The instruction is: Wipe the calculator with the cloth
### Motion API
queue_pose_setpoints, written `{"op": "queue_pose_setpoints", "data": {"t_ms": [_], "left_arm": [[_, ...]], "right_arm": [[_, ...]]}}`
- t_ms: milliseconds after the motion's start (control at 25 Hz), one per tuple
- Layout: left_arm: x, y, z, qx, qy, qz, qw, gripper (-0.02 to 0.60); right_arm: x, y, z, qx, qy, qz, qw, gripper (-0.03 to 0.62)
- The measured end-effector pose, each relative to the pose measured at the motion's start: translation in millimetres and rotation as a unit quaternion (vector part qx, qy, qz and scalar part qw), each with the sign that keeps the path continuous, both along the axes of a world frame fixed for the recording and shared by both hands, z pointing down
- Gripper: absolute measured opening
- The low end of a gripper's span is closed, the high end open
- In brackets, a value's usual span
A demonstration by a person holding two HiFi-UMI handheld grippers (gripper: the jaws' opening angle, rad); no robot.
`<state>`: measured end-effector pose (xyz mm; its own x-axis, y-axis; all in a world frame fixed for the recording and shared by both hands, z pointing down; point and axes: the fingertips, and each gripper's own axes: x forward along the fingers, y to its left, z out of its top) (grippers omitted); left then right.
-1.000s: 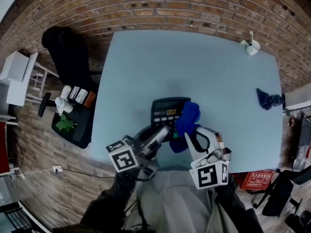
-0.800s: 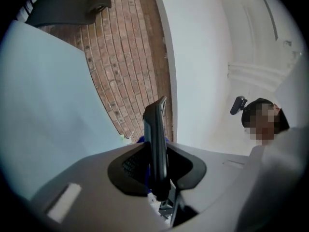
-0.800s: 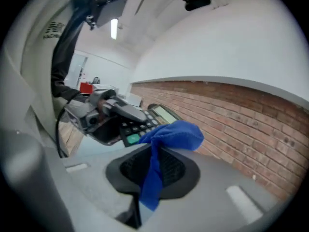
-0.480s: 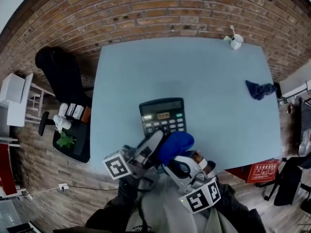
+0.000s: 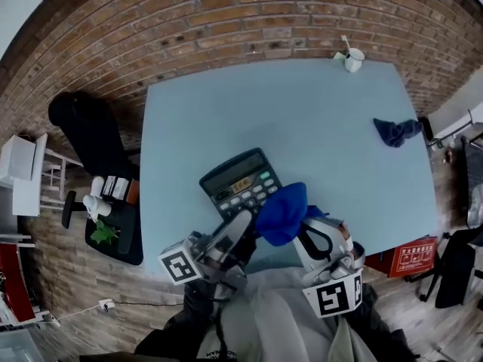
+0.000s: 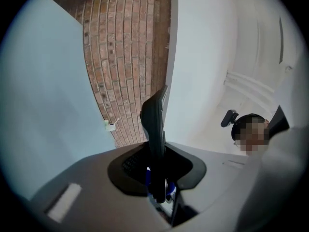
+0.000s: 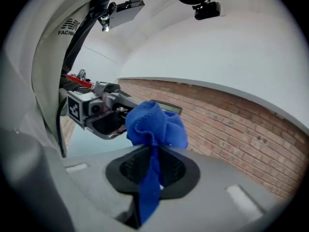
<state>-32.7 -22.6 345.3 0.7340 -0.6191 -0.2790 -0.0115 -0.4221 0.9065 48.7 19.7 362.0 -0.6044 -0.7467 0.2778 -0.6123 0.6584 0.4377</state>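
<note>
Between the left gripper [image 6: 157, 178] jaws, the calculator [image 6: 155, 122] sits clamped.

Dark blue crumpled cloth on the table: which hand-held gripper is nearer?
Right. The right hand-held gripper is left of the dark blue cloth; the left hand-held gripper is farther left.

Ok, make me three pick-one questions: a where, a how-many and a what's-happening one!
1. Where is the white cup? A) the table's far corner B) on the floor C) in a gripper
2. How many cloths? A) one B) two C) four
3. The calculator is: A) lying alone B) clamped by the left gripper C) wrapped up

A: it stands near the brick wall.
B: a blue cloth in the right gripper, a darker cloth on the table.
B: its jaws press the calculator's edge.
</note>
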Motion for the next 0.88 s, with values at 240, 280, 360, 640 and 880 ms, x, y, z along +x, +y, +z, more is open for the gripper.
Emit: {"op": "queue_pose_setpoints", "data": {"t_ms": [240,280,360,640,880], "left_arm": [[-1,15,-10,0.029,-0.006,0.020,0.9994,0.078],[-1,17,-7,0.029,-0.017,0.027,0.9991,0.078],[3,26,0,0.032,-0.042,0.053,0.9972,0.078],[41,53,2,0.052,-0.070,0.153,0.9845,0.078],[27,41,8,0.030,-0.062,0.126,0.9897,0.078]], "right_arm": [[22,-19,-26,0.030,-0.043,0.025,0.998,0.046],[31,-23,-29,0.027,-0.052,0.033,0.998,0.046],[45,-29,-34,0.007,-0.079,0.043,0.996,0.046],[30,-49,-63,0.023,-0.107,-0.036,0.993,0.046],[21,-23,-34,-0.050,-0.110,-0.083,0.989,0.044]]}}
